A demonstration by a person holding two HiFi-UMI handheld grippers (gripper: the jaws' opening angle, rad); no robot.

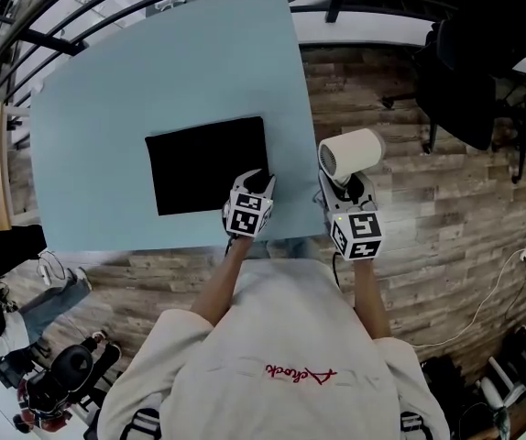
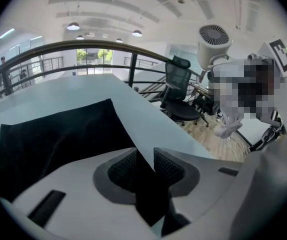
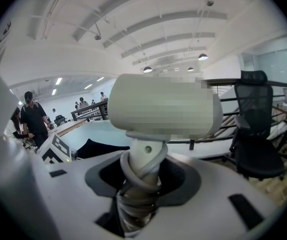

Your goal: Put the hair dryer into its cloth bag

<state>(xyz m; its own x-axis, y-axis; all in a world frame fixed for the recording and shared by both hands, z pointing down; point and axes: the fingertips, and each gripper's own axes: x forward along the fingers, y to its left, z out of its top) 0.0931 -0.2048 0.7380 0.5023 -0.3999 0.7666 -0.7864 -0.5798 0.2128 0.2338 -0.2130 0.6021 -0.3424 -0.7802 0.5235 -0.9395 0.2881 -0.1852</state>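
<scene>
Right gripper [image 3: 143, 176] clamps hair dryer [image 1: 352, 151] handle | left gripper [image 2: 144, 159] jaws apart at cloth bag [image 1: 206, 163] corner

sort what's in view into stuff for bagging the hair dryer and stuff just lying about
For the job: hair dryer, gripped by its cord-wrapped handle in the right gripper; black cloth bag, flat on the table; left gripper, open at the bag's corner.

Just about: office chair; railing.

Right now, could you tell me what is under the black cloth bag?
The cloth bag lies flat on the light blue table. The tabletop beneath it is covered, as is the bag's inside.
</scene>
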